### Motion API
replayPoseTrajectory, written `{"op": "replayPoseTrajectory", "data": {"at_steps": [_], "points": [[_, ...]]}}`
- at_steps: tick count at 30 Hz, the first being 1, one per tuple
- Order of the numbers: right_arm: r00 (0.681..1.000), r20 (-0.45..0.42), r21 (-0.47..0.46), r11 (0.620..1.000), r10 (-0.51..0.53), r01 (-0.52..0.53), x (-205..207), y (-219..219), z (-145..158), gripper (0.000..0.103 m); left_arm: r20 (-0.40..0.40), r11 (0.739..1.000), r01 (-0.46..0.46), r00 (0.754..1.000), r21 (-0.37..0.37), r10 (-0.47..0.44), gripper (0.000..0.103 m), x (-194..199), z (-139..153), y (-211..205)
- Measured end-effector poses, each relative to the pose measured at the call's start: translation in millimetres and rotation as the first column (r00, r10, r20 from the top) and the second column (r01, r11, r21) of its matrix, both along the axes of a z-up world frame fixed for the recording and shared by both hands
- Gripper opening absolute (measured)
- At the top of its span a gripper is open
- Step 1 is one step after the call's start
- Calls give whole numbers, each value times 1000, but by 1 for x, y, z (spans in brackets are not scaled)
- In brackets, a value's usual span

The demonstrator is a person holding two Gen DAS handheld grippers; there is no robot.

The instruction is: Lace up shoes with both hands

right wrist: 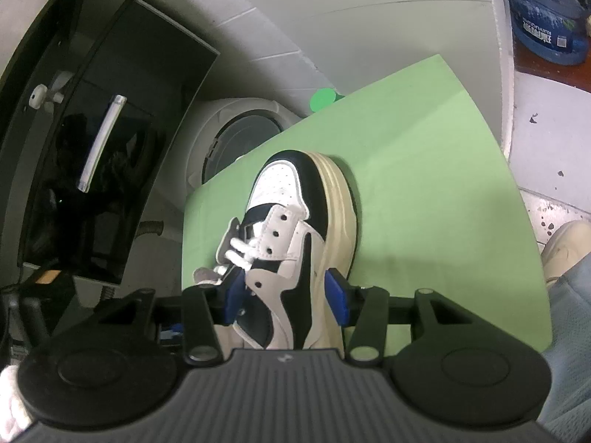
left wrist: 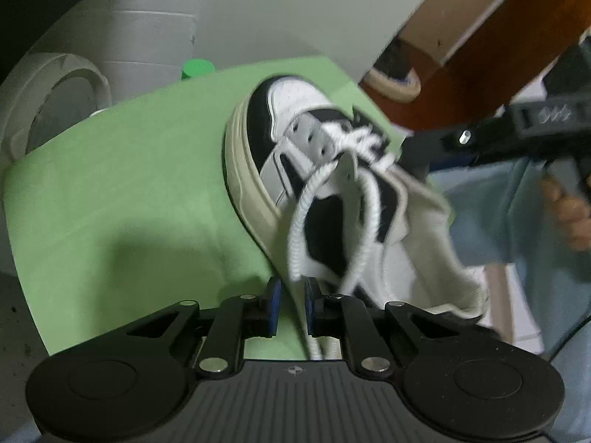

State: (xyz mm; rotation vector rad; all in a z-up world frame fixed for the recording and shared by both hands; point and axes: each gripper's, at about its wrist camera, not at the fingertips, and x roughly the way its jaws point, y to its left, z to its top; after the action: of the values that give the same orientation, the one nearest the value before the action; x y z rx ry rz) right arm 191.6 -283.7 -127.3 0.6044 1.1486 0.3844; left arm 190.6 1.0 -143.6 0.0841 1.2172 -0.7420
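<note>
A black-and-white sneaker [left wrist: 280, 136] [right wrist: 295, 229] with a thick cream sole lies tilted on a green mat [left wrist: 110, 203] [right wrist: 424, 184]. Its white lace [left wrist: 299, 229] [right wrist: 242, 254] crosses the upper eyelets, and one strand runs taut down into my left gripper [left wrist: 293, 295], which is shut on it. A second strand hangs loose just right of that gripper. My right gripper [right wrist: 286, 295] is shut across the shoe's middle, with one blue pad at the eyelet flap and the other against the sole. Its black body [left wrist: 517, 129] shows at the right of the left wrist view.
A white round appliance [left wrist: 55, 99] [right wrist: 243, 140] stands behind the mat, beside a green cap [left wrist: 197, 68]. A black glass cabinet [right wrist: 92, 166] is at left. Another shoe [left wrist: 395, 77] sits under wooden furniture. A person's hand [left wrist: 569, 214] and denim leg [right wrist: 569, 313] are at right.
</note>
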Motion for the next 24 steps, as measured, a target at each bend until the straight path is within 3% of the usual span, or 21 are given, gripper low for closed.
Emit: {"op": "replayPoseTrajectory", "data": {"at_steps": [3,6,11,14,16,19,20,21,22,24], "points": [[1000,-1,-1,1000,0,0,0,-1,0,52,17,1000,26,1000,16,-26,11,5,-5,-3],[1000,-7,0,1000,-5,5,0,-1,-2,53,26,1000,22,999,-5,-22,2,9,-9,0],[1000,-10,-6,1000,2,-2,1,1,-2,53,163,999,-39,986,37,32,2,11,2,1],[1000,-11,-11,1000,3,-3,1,1,-3,54,303,989,-125,948,82,95,2,17,14,8],[1000,-8,-14,1000,4,-4,1,1,-2,54,382,982,-178,913,54,145,2,18,27,13],[1000,0,-19,1000,8,-8,1,2,-1,54,512,972,-229,828,-59,227,2,16,51,17],[1000,1,-22,1000,10,-10,1,2,-1,54,559,969,-234,795,-76,235,4,15,57,17],[1000,2,-24,1000,11,-11,1,2,-1,54,587,970,-233,777,-70,229,7,16,59,16],[1000,2,-25,1000,11,-11,1,2,-1,54,591,971,-234,779,-40,212,11,17,57,15],[1000,2,-28,1000,11,-11,1,2,-1,54,545,965,-257,817,50,190,14,25,44,15]]}}
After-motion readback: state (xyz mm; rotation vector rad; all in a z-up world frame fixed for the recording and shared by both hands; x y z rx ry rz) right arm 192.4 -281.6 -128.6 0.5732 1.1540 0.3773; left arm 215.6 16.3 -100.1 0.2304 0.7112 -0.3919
